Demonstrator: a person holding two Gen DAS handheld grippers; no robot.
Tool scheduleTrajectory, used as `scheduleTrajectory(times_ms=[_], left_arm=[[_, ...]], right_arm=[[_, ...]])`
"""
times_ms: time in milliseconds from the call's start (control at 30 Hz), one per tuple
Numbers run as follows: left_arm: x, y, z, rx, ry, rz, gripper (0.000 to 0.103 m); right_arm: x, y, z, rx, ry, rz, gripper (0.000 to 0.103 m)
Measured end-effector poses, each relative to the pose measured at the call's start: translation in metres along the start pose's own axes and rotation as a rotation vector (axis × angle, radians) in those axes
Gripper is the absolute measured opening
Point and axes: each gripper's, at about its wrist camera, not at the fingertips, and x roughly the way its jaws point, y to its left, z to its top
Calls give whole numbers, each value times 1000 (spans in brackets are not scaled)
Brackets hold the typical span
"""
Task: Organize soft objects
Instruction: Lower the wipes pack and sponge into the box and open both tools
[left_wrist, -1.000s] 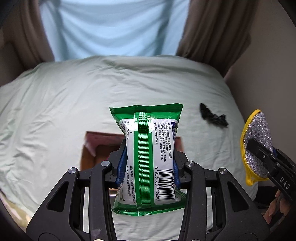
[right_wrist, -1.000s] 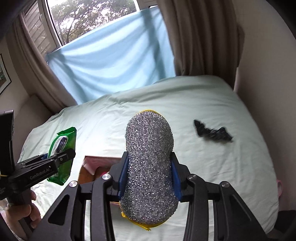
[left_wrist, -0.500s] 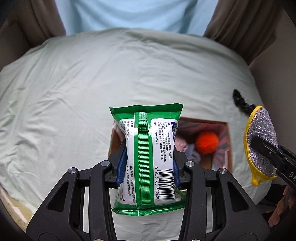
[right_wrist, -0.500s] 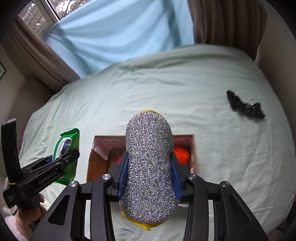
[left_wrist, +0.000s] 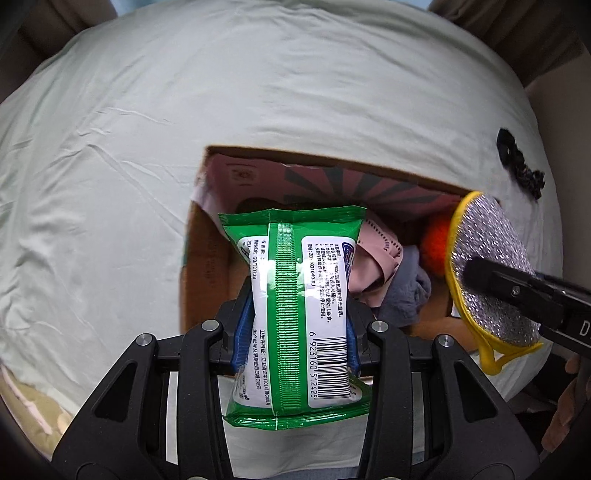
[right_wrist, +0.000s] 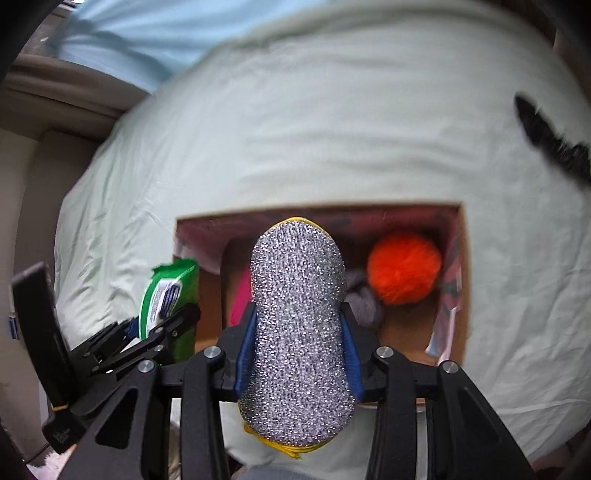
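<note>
My left gripper (left_wrist: 295, 325) is shut on a green wet-wipes pack (left_wrist: 295, 295), held upright over the left part of an open cardboard box (left_wrist: 207, 236). My right gripper (right_wrist: 299, 343) is shut on a silver scouring pad with a yellow edge (right_wrist: 299, 325), hanging over the same box (right_wrist: 463, 266). The pad (left_wrist: 491, 266) also shows at the right of the left wrist view, and the wipes pack (right_wrist: 166, 295) at the left of the right wrist view. Inside the box lie an orange pompom (right_wrist: 404, 269), a pink cloth (left_wrist: 373, 258) and a grey cloth (left_wrist: 406, 291).
The box sits on a bed under a pale green sheet (left_wrist: 184, 110). A black scrunchie-like item (left_wrist: 519, 170) lies on the sheet to the box's far right. A hand (left_wrist: 565, 402) holds the right gripper's handle. Curtains and a wall ring the bed.
Both grippers have come down and tipped toward the box, which now looks larger and shows its inside. The wipes pack and the scouring pad stay gripped.
</note>
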Motion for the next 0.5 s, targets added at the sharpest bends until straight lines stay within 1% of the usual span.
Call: scheduleTrajectory(times_ms=[100,200,233,267,300,333,367,400,433,467,500], left_arm=[[17,-6,1,14,37,11,36],[27,-7,-1,31,56,18,36],[27,-8,0,40,51,4,37],[28,-10,0,54,49,-22,38],[29,-13,1,70,55,-45,39],[30,-17,2,98,66,-58,53],[30,-21,3,119,65,-47,87],[29,-24,3,139,60,-31,102],[26,-26,1,157,46,-30,103],[25,-27,0,167,46,-41,103],[24,-27,-1,169,50,-42,103]], right_arm=[[19,-6,9,19,48,-1,40],[35,-13,17,45,100,-7,40],[38,-14,19,49,106,-11,40],[40,-15,20,53,111,-14,43],[44,-17,23,59,123,-17,49],[49,-19,25,68,138,-15,51],[52,-20,26,79,150,-10,58],[56,-22,29,97,157,-4,70],[57,-23,31,108,156,-7,76],[58,-23,32,117,150,-12,88],[56,-24,35,128,136,-17,97]])
